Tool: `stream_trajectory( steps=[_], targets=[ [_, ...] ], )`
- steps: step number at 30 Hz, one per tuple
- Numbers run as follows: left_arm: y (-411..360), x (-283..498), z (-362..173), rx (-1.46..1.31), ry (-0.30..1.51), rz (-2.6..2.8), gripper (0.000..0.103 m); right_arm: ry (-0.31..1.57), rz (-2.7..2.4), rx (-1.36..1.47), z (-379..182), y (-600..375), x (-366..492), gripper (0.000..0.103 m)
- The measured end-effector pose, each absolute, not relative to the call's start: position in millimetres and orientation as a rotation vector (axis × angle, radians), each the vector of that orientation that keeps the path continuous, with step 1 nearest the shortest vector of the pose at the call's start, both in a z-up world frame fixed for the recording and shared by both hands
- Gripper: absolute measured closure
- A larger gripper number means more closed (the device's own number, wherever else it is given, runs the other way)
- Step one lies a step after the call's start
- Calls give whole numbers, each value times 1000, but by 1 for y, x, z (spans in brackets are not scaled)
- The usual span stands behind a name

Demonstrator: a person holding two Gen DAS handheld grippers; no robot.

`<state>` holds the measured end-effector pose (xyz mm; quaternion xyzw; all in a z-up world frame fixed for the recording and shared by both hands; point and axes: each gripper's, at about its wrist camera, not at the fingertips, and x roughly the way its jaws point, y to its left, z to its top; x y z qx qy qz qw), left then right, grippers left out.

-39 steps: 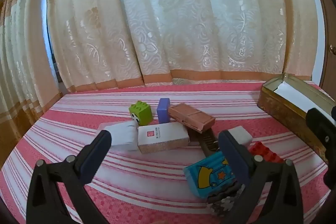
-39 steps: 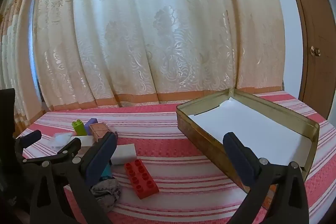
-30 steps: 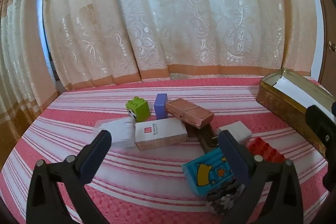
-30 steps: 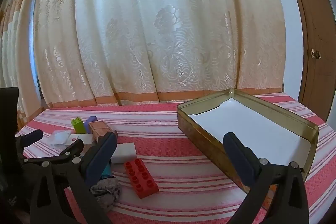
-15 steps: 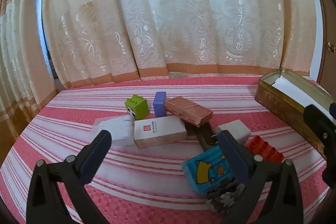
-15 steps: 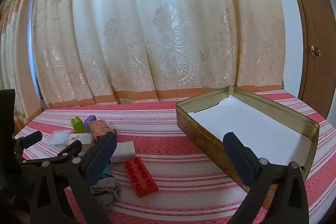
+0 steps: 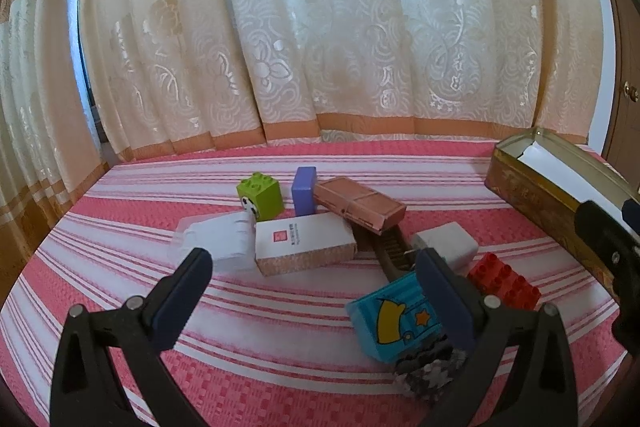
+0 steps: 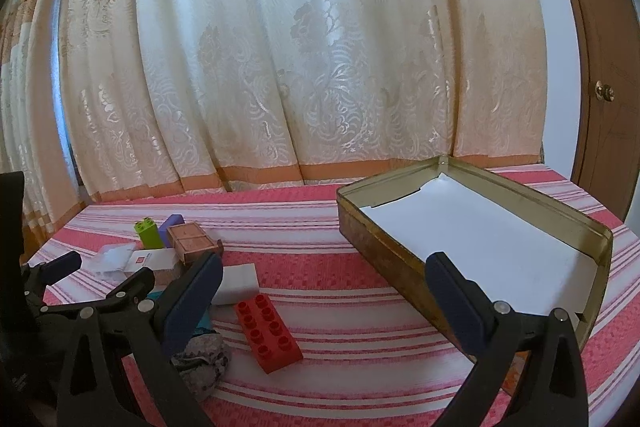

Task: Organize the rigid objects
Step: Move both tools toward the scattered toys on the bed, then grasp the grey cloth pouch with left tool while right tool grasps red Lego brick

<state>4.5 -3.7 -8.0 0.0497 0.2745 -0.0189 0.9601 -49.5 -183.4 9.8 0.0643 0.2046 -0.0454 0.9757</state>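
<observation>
Clutter of small rigid things lies on a bed [image 7: 120,307] covered in a pink and white striped cloth, with cream patterned curtains [image 7: 320,27] hanging behind. Left gripper [image 7: 312,269] hovers low over the near part of the cloth with its two fingers spread wide and nothing between them. Beyond it, toward the far side, sit a green toy block [image 7: 260,195], an upright purple block [image 7: 304,190] and a brown rectangular box [image 7: 360,207] resting tilted. Nearer lie a white packet [image 7: 216,241] touching a white carton with a red square mark [image 7: 302,243], with a dark comb-like item [image 7: 390,251] just right of the carton. Farther right are a white block [image 7: 448,245], a red studded brick [image 8: 268,331], a blue box with a yellow moon and star [image 7: 394,319] and a crumpled grey patterned cloth [image 8: 200,359] at its near edge. Right gripper [image 8: 324,281] also hangs with its fingers wide apart, holding nothing. Just beyond its right finger, well to the right of the clutter, stands an open gold metal tin [image 8: 348,223] lined with white paper. A brown wooden door [image 8: 600,67] with a knob fills the far right.
</observation>
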Motion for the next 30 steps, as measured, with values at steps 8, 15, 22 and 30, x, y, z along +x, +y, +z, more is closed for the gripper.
stream_trajectory(
  steps=[8,15,22,30],
  targets=[
    [2,9,-13,115,607,-70,0,501,-44,136,2,-186,-39,1],
    [26,15,-19,117,674,-54,0,580,31,151,-7,-190,-34,18],
    [41,14,-17,74,687,-91,4,642,101,121,-11,-181,-26,21],
    [32,13,-15,65,703,-196,4,800,167,67,-29,-166,-3,34]
  ],
)
